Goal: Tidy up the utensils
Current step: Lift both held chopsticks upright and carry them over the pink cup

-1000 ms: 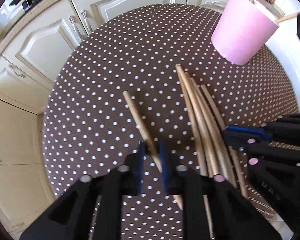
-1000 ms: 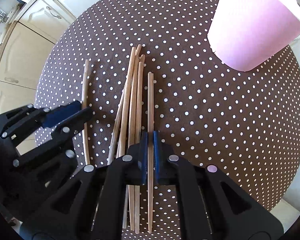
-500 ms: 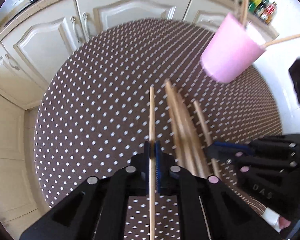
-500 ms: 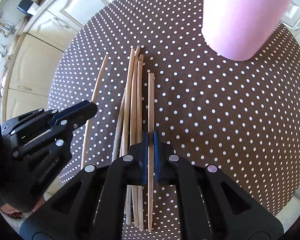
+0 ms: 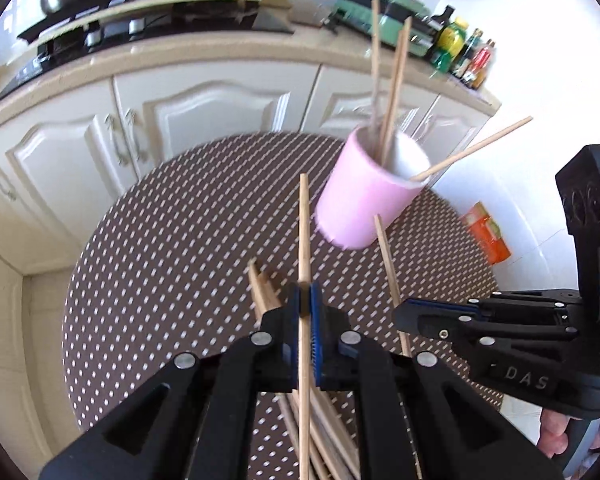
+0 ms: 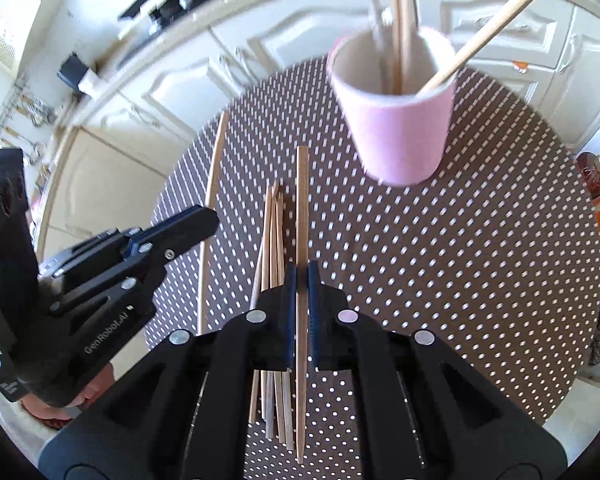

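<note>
Cream kitchen cabinets (image 5: 204,112) and a countertop fill the upper part of both views, behind a round table (image 6: 440,260) in a brown cloth with white dots. A pink cup (image 6: 400,128) stands at the upper right of the right wrist view, with a few wooden sticks already leaning in it.

The left gripper (image 5: 306,308) is clamped on one chopstick (image 5: 303,232), which points up the frame toward the cup. The right gripper (image 6: 301,276) is likewise closed on its own chopstick (image 6: 302,200). Below them a loose bundle of chopsticks (image 6: 274,232) lies on the cloth at lower centre.

By the look of it, the step in hand is carrying the two picked sticks to the cup. The next move calls for tipping each stick upright over the open mouth and letting go, one at a time.

Open cloth lies between bundle and cup. The leaning sticks crowd the rim, and the two grippers sit close together, so they could knock each other.
</note>
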A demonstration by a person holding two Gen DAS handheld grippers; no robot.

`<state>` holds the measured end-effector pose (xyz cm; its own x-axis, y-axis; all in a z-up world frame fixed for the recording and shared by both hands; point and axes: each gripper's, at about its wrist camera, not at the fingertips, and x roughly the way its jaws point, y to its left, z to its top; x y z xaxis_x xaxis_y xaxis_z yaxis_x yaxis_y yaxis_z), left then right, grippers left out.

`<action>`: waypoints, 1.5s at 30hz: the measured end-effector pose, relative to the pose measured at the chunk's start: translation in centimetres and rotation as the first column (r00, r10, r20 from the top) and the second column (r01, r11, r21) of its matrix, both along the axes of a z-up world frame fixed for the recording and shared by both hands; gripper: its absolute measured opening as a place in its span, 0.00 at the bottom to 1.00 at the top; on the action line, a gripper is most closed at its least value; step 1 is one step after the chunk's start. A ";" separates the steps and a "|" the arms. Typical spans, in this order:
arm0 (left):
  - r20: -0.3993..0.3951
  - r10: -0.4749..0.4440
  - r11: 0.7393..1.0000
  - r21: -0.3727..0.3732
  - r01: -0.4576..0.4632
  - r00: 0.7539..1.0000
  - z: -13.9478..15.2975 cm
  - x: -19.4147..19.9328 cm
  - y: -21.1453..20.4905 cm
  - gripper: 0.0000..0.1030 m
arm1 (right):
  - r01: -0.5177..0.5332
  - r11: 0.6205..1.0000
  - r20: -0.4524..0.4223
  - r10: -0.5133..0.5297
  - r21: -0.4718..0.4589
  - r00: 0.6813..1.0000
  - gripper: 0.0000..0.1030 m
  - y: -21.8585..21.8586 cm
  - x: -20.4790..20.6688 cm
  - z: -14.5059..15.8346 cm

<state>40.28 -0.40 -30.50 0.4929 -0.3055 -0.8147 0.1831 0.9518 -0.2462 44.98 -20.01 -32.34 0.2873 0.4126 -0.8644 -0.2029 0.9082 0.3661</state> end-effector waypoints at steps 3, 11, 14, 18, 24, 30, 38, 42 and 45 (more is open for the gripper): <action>0.037 -0.014 1.000 -0.015 0.015 0.999 1.3 1.1 -1.0 0.05 | 0.031 0.999 0.048 -0.033 0.030 0.998 0.06 -0.5 -0.4 2.0; 0.161 -0.027 0.997 -0.066 0.039 0.986 6.0 3.9 -3.7 0.05 | 0.106 0.988 0.219 -0.128 0.109 0.967 0.06 -2.2 0.8 7.2; 0.213 -0.021 0.995 -0.090 0.041 0.977 8.0 5.5 -4.3 0.05 | 0.130 0.983 0.279 -0.163 0.132 0.946 0.06 -2.8 1.7 8.8; 0.267 -0.014 0.994 -0.103 0.043 0.964 9.7 7.4 -5.4 0.05 | 0.161 0.975 0.351 -0.205 0.152 0.914 0.06 -3.8 3.1 10.5; 0.335 0.020 0.992 -0.126 0.024 0.942 11.3 10.1 -6.5 0.05 | 0.195 0.963 0.423 -0.257 0.183 0.869 0.06 -5.0 5.4 12.1; 0.379 0.058 0.992 -0.127 -0.011 0.924 11.8 12.0 -7.2 0.05 | 0.200 0.961 0.477 -0.270 0.192 0.837 0.06 -5.1 7.4 12.9; 0.403 0.102 0.990 -0.134 -0.052 0.909 11.3 13.7 -7.5 0.05 | 0.220 0.956 0.525 -0.292 0.196 0.800 0.06 -4.9 8.4 12.5; 0.414 0.112 0.990 -0.128 -0.064 0.903 11.0 14.2 -7.6 0.05 | 0.231 0.953 0.541 -0.300 0.194 0.786 0.06 -4.9 8.8 12.3; 0.424 0.115 0.991 -0.114 -0.073 0.898 10.7 14.4 -7.9 0.05 | 0.255 0.949 0.544 -0.316 0.186 0.777 0.06 -4.9 9.1 11.8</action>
<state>54.70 -8.30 -19.77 0.8182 -0.3045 -0.4877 0.2018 0.9464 -0.2524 54.04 -24.90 -20.54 0.8257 0.3057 -0.4742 -0.1365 0.9237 0.3579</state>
